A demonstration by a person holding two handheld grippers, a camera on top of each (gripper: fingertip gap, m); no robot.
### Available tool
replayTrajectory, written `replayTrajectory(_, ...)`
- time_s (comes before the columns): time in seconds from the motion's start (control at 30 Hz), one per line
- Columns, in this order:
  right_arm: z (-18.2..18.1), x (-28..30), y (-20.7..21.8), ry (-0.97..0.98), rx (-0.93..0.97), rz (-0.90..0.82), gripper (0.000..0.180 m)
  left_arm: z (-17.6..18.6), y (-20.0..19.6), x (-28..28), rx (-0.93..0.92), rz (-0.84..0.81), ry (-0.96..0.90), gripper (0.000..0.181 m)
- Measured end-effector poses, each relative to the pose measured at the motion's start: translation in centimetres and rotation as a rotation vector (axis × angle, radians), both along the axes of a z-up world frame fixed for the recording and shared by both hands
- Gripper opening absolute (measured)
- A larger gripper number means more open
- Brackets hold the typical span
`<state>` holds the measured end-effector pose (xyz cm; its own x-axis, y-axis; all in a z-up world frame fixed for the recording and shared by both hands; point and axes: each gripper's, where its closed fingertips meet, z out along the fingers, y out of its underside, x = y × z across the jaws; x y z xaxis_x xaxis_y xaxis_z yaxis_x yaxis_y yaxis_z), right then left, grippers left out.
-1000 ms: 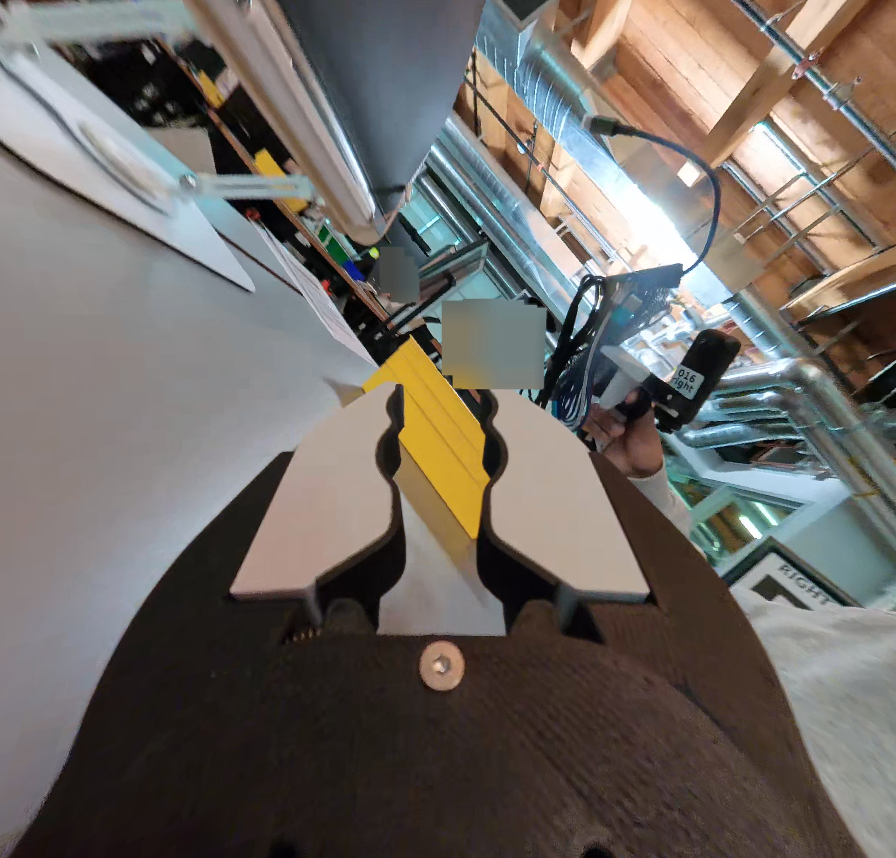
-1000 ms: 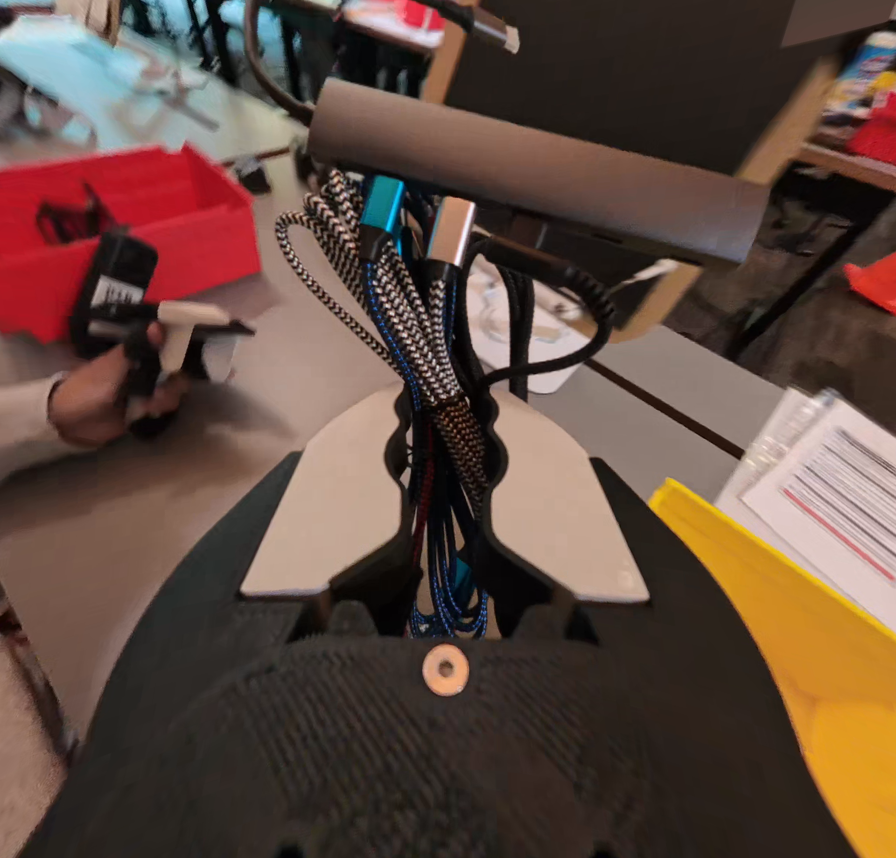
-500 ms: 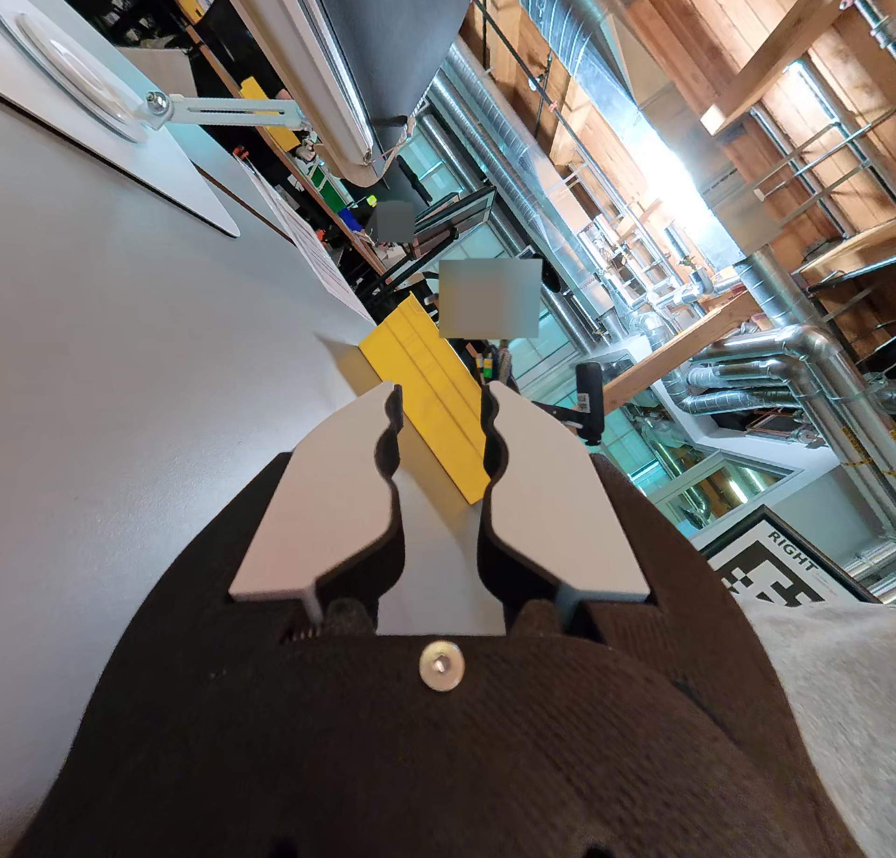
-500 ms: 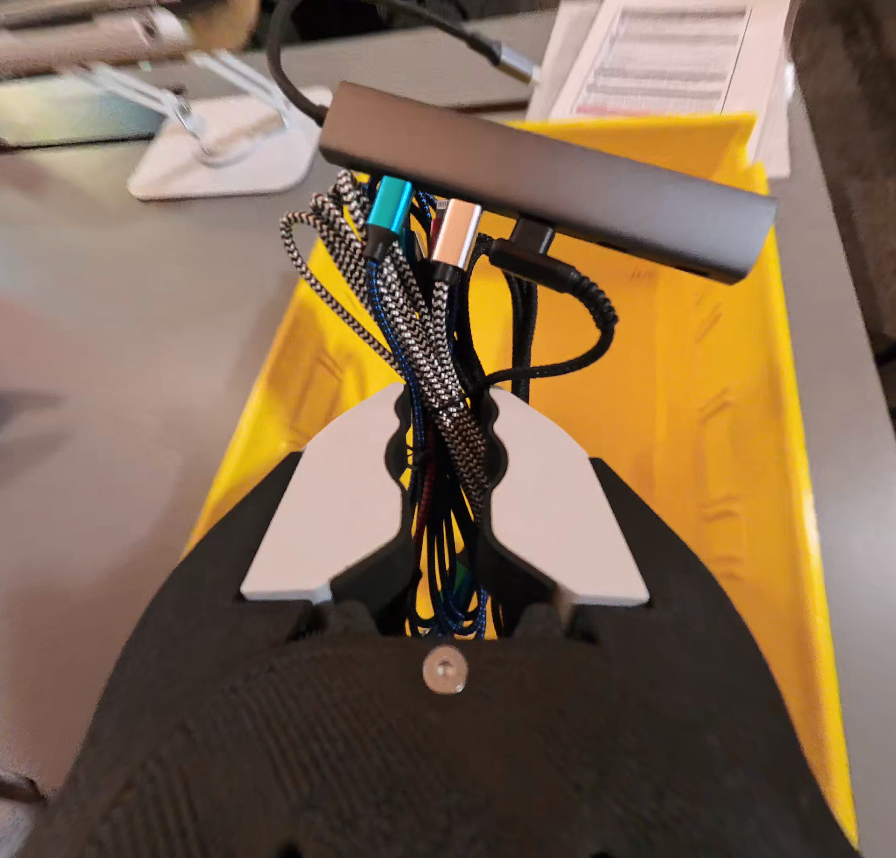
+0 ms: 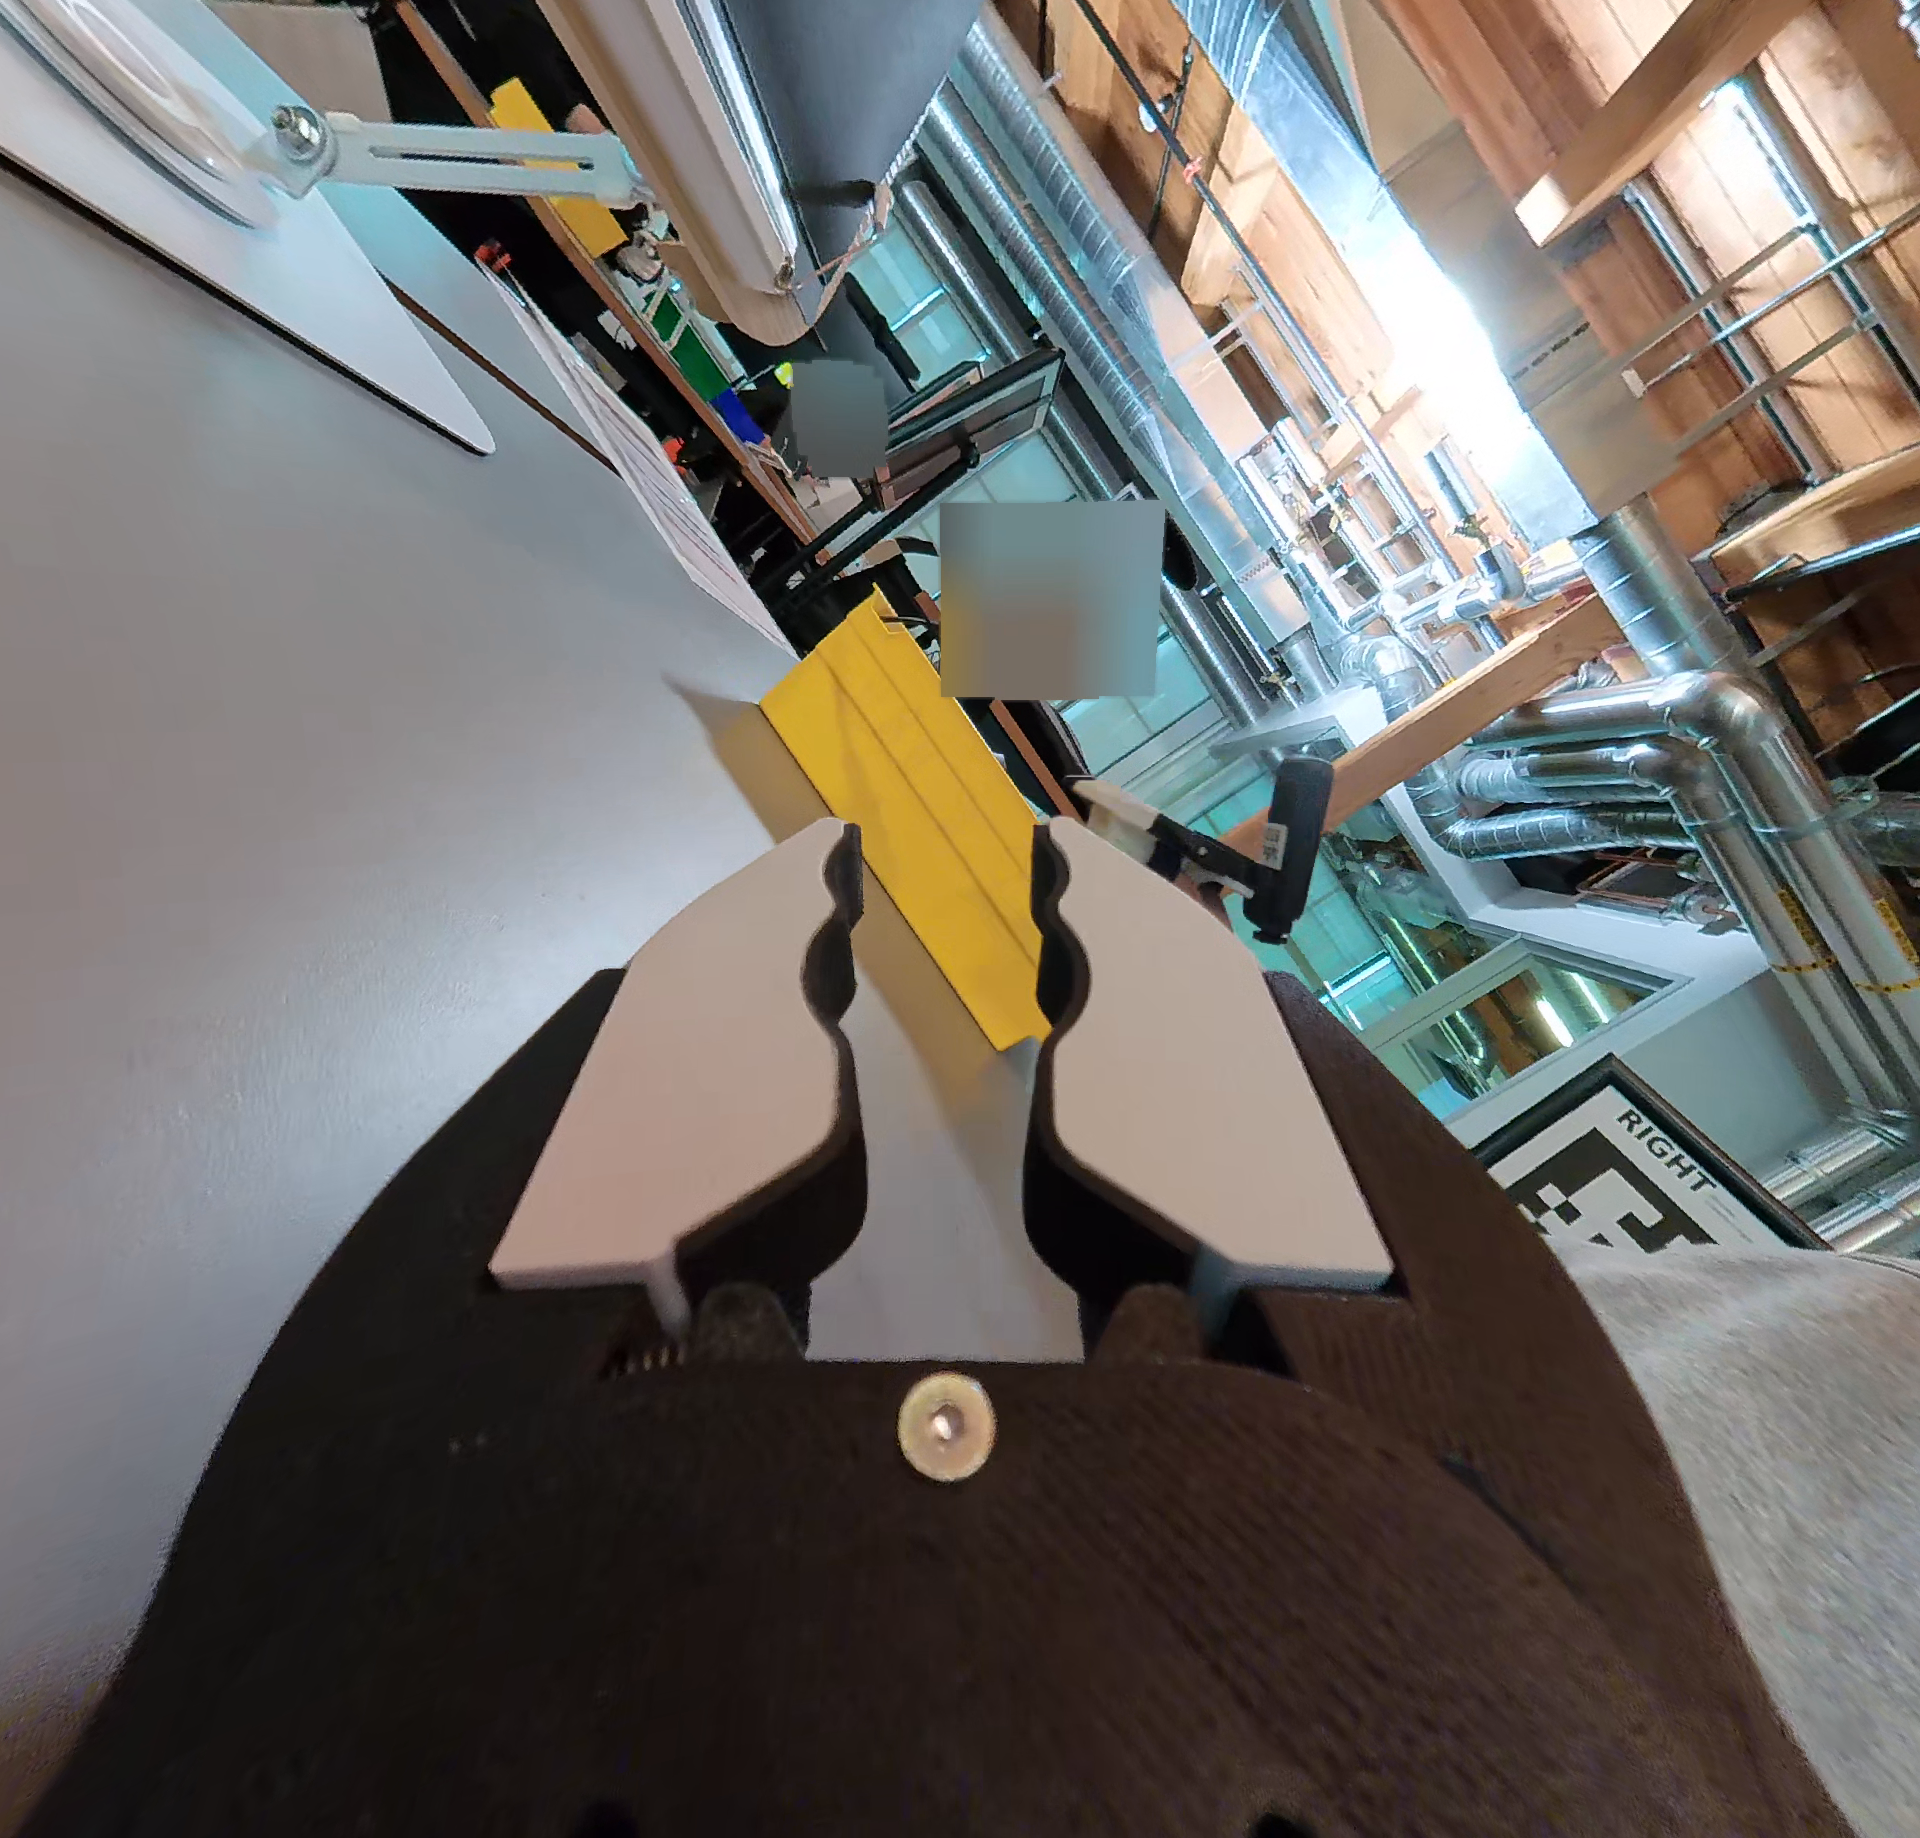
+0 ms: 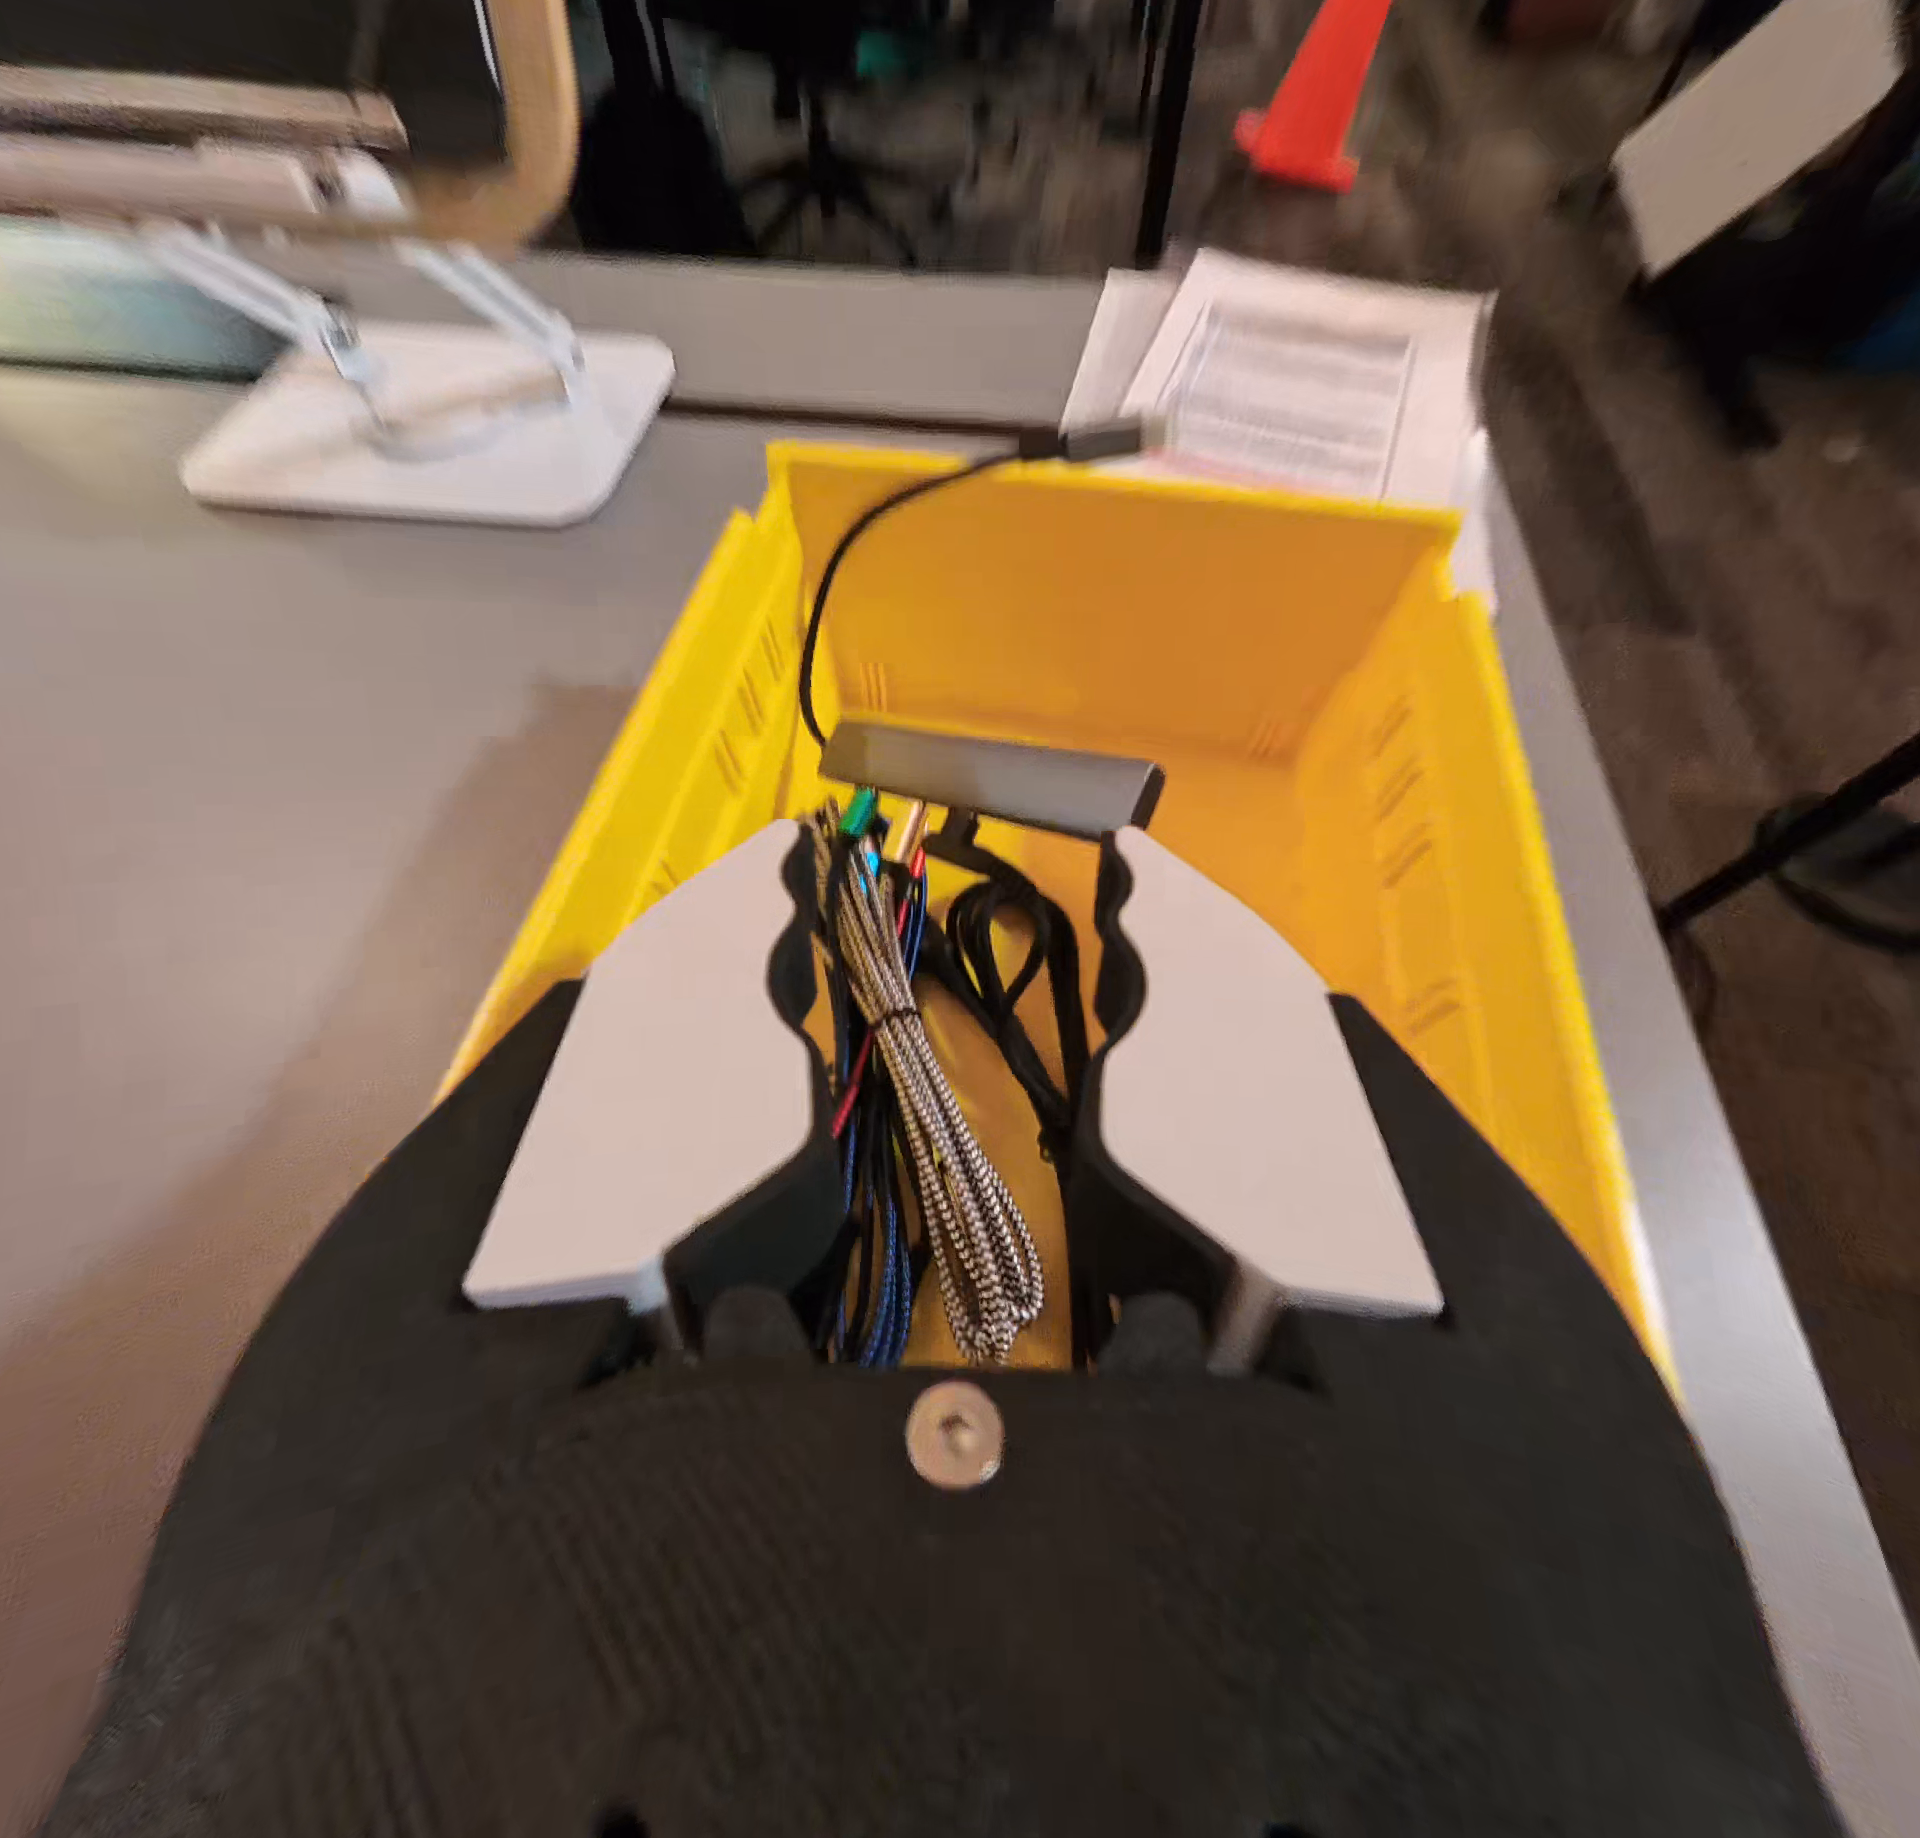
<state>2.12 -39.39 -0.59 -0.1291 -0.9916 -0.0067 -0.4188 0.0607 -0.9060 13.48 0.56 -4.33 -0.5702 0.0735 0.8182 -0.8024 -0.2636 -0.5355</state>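
Right gripper: we see it spread wide above the yellow bin, gripping nothing
Cable bundle: lies inside the bin, plugged into a grey hub
Left gripper: narrowly parted, empty, over the grey table

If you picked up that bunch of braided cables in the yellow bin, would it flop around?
Probably floppy: the bunch of braided cables lies in loose loops in the yellow plastic bin. A thin band round the middle likely keeps it together. The grey metal hub plugged onto the ends would probably dangle and swing.
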Motion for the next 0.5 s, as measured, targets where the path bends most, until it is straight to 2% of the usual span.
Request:
replayTrajectory(0.03,1.0,-0.5,0.0,-0.063,-0.006,-0.009,0.052,0.0,0.0,0.0,0.000,-0.004,0.001,0.032)
replayTrajectory(0.13,2.9,-3.0,-0.9,-0.260,-0.033,-0.105,0.056,-0.1,-0.2,-0.1,0.005,-0.014,0.001,0.032)
replayTrajectory(0.2,3.4,-5.3,-2.6,-0.403,-0.062,-0.219,0.062,-0.2,-0.3,-0.3,0.017,-0.019,-0.007,0.032)
replayTrajectory(0.23,3.6,-6.2,-3.4,-0.447,-0.076,-0.258,0.071,-0.2,-0.4,-0.4,0.028,-0.025,-0.019,0.032)
replayTrajectory(0.37,3.6,-9.6,-7.6,-0.471,-0.094,-0.424,0.079,-0.5,-1.4,-1.4,0.081,-0.071,-0.062,0.032)
replayTrajectory(0.43,2.1,-10.7,-9.8,-0.406,-0.080,-0.502,0.085,-0.6,-1.9,-1.8,0.087,-0.099,-0.062,0.032)
replayTrajectory(0.5,-0.5,-10.9,-11.5,-0.286,-0.034,-0.532,0.101,-0.6,-2.2,-2.1,0.096,-0.113,-0.070,0.032)
